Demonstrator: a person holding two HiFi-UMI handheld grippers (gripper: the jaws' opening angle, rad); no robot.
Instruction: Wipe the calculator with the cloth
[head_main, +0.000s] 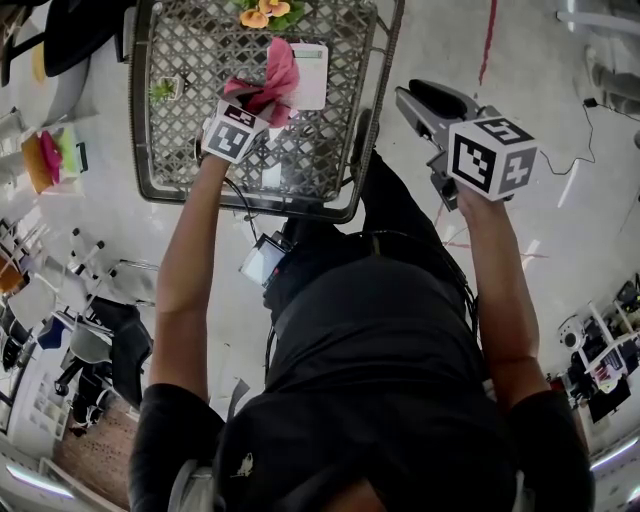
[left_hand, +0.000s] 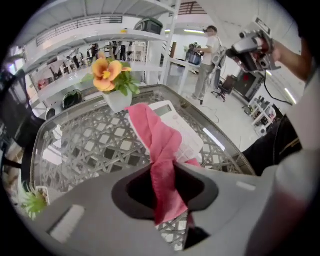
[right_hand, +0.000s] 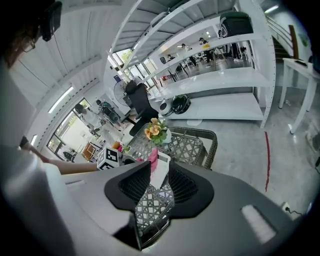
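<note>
A pink cloth (head_main: 283, 62) hangs twisted from my left gripper (head_main: 262, 100), which is shut on it above the wicker table (head_main: 250, 200). In the left gripper view the cloth (left_hand: 152, 130) runs up out of the jaws (left_hand: 163, 167), and its far end lies on the white calculator (left_hand: 187, 132). The calculator (head_main: 310, 75) lies flat on the table's far right part. My right gripper (head_main: 440, 110) hovers off the table's right side, over the floor. Its jaws (right_hand: 160, 167) stand slightly apart with nothing between them, pointing toward the table.
A white pot of orange flowers (head_main: 265, 12) stands at the table's far edge, beyond the calculator. A small green plant (head_main: 163, 90) sits near the left rim. A person (left_hand: 206, 60) stands far off by white shelving. A red line (head_main: 488, 40) marks the floor to the right.
</note>
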